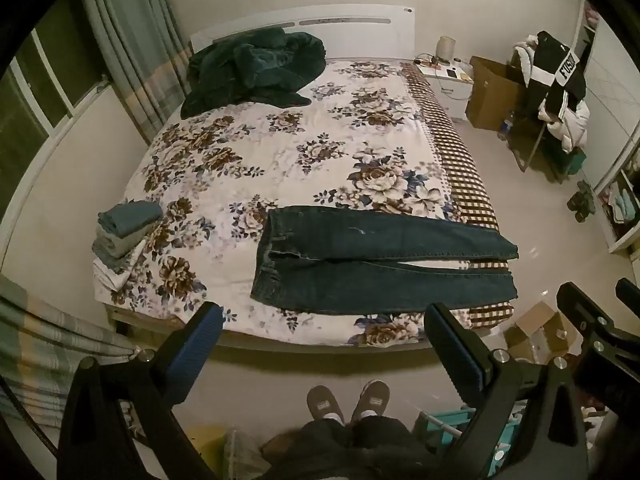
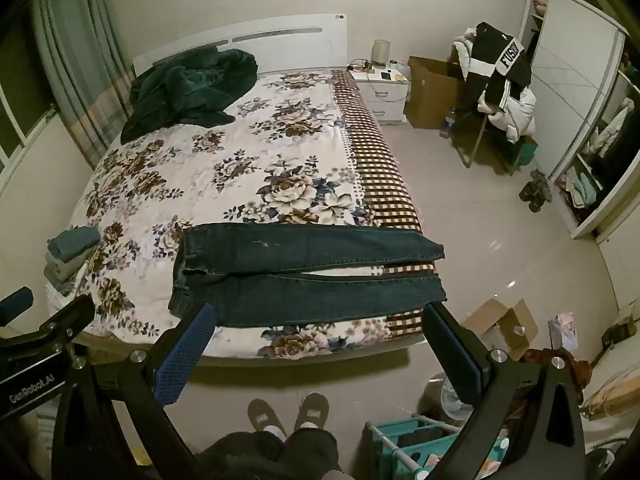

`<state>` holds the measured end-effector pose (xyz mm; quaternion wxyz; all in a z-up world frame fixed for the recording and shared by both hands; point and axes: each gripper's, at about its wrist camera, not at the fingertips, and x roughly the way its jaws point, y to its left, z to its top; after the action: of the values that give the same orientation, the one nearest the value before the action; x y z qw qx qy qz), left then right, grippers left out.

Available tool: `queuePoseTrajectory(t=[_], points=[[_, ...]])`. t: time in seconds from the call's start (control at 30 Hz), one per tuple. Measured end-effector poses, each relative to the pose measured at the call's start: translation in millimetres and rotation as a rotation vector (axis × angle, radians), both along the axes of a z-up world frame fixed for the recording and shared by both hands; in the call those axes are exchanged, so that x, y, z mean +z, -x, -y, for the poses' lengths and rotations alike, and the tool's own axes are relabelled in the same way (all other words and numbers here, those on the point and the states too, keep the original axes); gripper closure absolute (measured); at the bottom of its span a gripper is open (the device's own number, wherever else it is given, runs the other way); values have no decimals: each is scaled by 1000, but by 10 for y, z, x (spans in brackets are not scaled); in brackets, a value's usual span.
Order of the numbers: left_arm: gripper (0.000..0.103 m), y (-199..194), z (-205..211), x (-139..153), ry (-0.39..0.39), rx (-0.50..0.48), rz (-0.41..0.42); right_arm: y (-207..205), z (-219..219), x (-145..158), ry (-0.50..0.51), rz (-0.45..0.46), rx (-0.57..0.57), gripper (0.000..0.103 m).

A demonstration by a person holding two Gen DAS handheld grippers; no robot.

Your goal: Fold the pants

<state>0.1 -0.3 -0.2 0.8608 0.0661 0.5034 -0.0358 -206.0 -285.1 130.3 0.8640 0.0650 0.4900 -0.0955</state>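
Dark blue denim pants [image 1: 384, 260] lie flat across the foot of the floral-quilted bed [image 1: 280, 152], long axis sideways, waistband left. My left tongs [image 1: 324, 320] and right tongs [image 2: 320, 320] both gape wide, empty, hovering short of them; right sits nearer the cuffs.

Folded clothes stack [image 1: 126, 236] and dark blanket [image 1: 252, 66] on floral bed [image 1: 280, 152].

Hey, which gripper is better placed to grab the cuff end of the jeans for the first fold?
Probably the right gripper: open, it frames the jeans with one finger beside the cuffs. The left gripper, also open, sits nearer the waistband.
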Motion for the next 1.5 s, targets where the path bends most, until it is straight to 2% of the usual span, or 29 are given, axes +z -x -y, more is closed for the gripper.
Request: queuePoseTrajectory(t=[0.73, 1.5], points=[[0, -13, -117, 38, 8, 8, 8, 7, -263, -50, -1, -10, 17, 0], [0, -35, -111, 247, 4, 18, 26, 0, -169, -4, -7, -9, 21, 0]])
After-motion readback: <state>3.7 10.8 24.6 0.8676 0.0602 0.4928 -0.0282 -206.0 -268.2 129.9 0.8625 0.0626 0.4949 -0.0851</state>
